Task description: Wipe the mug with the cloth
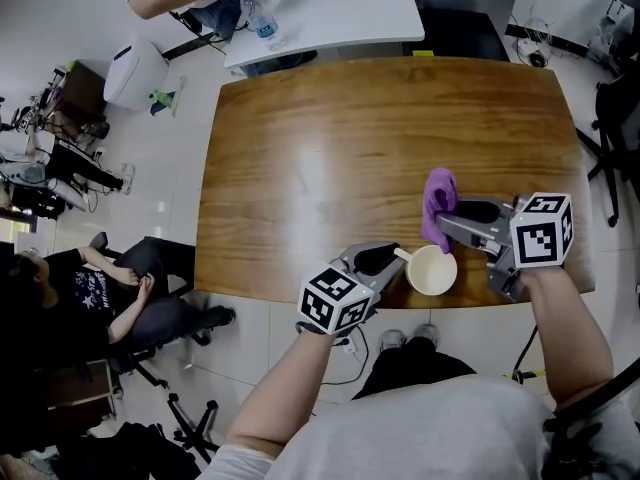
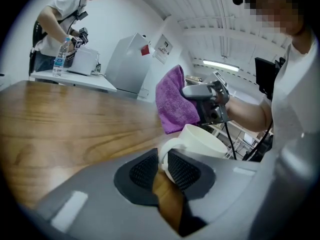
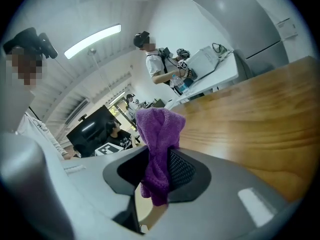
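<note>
Mug (image 2: 202,141) handle clamped in left claw (image 2: 162,165), base hidden behind it; cloth (image 3: 157,129) clamped in right claw (image 3: 157,170).

The mug (image 1: 432,270) is at the near edge of the worktop (image 1: 320,148), towards its right end, with the left gripper (image 1: 388,259) just to its left and closed on its handle. The cloth (image 1: 439,206) hangs just behind the mug, clamped in the right gripper (image 1: 447,218), which comes in from the right. Behind the worktop stands a second table (image 1: 350,13) with a bottle (image 1: 262,23) on it, and a person (image 1: 95,288) sits off the worktop's left side.
</note>
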`<control>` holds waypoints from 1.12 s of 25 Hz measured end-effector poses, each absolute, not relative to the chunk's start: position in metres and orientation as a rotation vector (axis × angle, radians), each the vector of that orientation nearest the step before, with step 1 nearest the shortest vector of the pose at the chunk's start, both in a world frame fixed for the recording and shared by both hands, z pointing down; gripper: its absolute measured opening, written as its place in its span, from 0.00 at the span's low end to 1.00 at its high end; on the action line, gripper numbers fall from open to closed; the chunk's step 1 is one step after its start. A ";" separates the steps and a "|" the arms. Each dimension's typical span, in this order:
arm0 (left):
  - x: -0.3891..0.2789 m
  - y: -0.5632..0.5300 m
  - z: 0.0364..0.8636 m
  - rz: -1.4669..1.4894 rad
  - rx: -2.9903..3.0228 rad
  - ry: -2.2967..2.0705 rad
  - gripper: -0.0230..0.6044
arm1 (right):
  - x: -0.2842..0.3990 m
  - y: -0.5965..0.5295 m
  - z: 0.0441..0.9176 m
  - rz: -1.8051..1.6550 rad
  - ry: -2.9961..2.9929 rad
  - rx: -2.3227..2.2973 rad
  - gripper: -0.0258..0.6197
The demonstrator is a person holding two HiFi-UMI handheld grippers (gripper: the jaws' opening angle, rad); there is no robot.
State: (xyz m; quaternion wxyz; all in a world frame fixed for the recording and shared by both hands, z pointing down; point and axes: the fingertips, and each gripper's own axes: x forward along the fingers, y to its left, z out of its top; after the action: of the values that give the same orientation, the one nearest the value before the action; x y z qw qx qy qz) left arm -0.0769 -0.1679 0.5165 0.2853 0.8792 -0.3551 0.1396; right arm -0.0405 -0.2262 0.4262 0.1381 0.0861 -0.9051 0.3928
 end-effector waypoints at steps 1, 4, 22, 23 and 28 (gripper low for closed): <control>-0.077 -0.168 0.516 0.372 2.350 -0.952 0.12 | -0.044 -0.225 0.430 1.141 -2.604 0.229 0.22; -0.077 -0.171 0.517 0.361 2.347 -0.965 0.12 | -0.049 -0.223 0.448 1.200 -2.545 0.162 0.22; -0.078 -0.167 0.521 0.331 2.333 -0.968 0.12 | -0.054 -0.214 0.523 1.071 -2.369 0.139 0.22; -0.077 -0.167 0.522 0.332 2.332 -0.967 0.12 | -0.056 -0.218 0.513 1.093 -2.406 0.149 0.22; -0.075 -0.166 0.521 0.336 2.329 -0.963 0.12 | -0.074 -0.222 0.461 1.216 -2.560 0.083 0.22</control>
State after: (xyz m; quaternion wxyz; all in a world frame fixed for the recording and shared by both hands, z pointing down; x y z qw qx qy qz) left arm -0.0751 -0.1662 0.5215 0.2949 0.8753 -0.3619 0.1262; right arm -0.0745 -0.2222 0.4607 0.1525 0.0289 -0.8924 0.4238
